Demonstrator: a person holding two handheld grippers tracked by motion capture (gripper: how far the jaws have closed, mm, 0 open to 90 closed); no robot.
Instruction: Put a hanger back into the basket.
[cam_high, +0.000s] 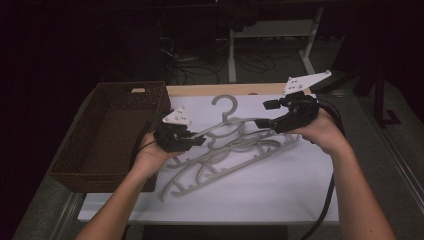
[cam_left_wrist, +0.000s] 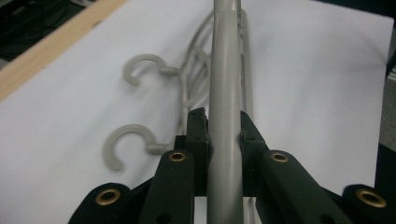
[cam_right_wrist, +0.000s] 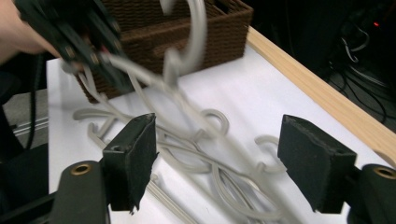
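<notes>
R claw (cam_right_wrist: 217, 161) wide open above grey hangers (cam_right_wrist: 205, 163), basket (cam_right_wrist: 187, 32) behind.

Hangers (cam_high: 235, 150) look like smooth grey plastic, slightly satin. Basket (cam_high: 107, 132) is rough brown wicker. Bench (cam_high: 280, 185) top's matt white with a bare wood edge; tongs (cam_left_wrist: 223, 135) matt black.

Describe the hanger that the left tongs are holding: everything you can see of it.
The held hanger is pale grey, plastic by its look, with a rounded arm and an open hook at the top. The left tongs are shut on one arm, pads pressing both sides. It is lifted off the pile of like hangers on the white table, its hook towards the far edge. The right tongs stand open, not gripping it.
</notes>
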